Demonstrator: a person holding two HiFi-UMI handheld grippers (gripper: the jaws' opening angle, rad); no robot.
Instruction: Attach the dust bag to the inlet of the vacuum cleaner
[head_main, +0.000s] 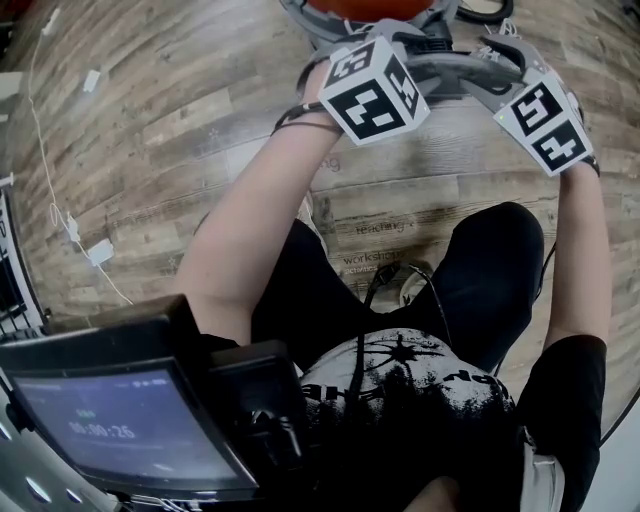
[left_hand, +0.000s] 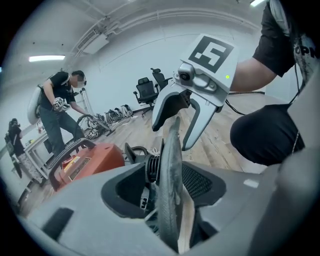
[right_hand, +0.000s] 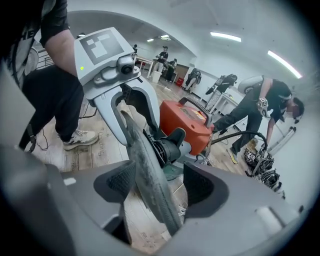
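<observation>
Wood-plank flooring (head_main: 150, 130) spreads under you in a wide workshop, where another person (left_hand: 60, 107) bends over gear at the far side. Your orange vacuum cleaner (right_hand: 187, 120) sits on that floor in front of you. The dust bag (left_hand: 170, 165) shows as a grey round collar, seen edge-on and roughly upright, right up against the black ribbed inlet (right_hand: 167, 147) at the vacuum's end. You hold the left gripper (left_hand: 172, 175) and the right gripper (right_hand: 160, 185) facing each other across that collar, one from each side. Both pairs of jaws stand wide apart. The collar's rim stands between each pair, leaning nearer one pad in the right gripper, but the pads are released and neither gripper clamps it.
</observation>
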